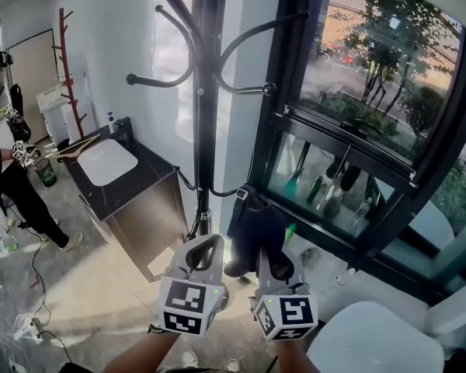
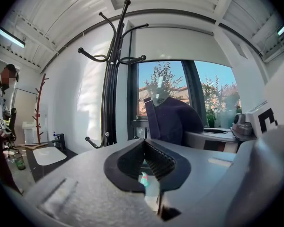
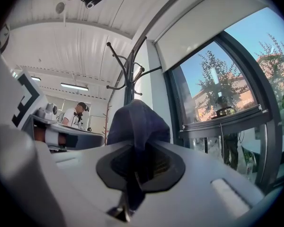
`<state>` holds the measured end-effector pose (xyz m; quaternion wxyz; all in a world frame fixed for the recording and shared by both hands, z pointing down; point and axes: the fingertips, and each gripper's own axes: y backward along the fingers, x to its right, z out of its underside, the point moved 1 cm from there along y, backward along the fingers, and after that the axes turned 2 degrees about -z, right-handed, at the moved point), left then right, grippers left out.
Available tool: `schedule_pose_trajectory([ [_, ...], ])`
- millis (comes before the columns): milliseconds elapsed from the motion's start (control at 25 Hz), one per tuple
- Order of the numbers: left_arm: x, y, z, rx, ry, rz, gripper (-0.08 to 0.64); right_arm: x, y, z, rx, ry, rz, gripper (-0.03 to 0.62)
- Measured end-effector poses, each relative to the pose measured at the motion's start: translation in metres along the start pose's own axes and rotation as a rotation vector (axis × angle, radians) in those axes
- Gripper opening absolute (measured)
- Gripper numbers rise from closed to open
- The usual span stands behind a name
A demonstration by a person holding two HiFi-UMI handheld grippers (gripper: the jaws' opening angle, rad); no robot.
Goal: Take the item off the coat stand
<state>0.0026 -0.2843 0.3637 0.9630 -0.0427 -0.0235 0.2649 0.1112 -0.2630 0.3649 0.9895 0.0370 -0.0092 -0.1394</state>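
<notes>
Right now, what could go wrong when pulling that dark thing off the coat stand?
The right gripper pinches only a fold of the dark cloth item, so it might slip out. Its strap seems to sit at a low hook of the coat stand; a sideways pull could snag it and rock the stand toward the window.

We get bright daylight through the window (image 1: 373, 76), with sun patches on the floor (image 1: 85, 286). Both gripper views curve heavily and their edges are vignetted black.
</notes>
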Motion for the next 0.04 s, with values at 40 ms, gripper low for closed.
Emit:
schedule_pose_trajectory([
  [40,0.0005,-0.0002,0.0007,0.0,0.0,0.0,0.002,0.0005,0.0001,0.0002,0.001,0.0,0.0,0.02],
])
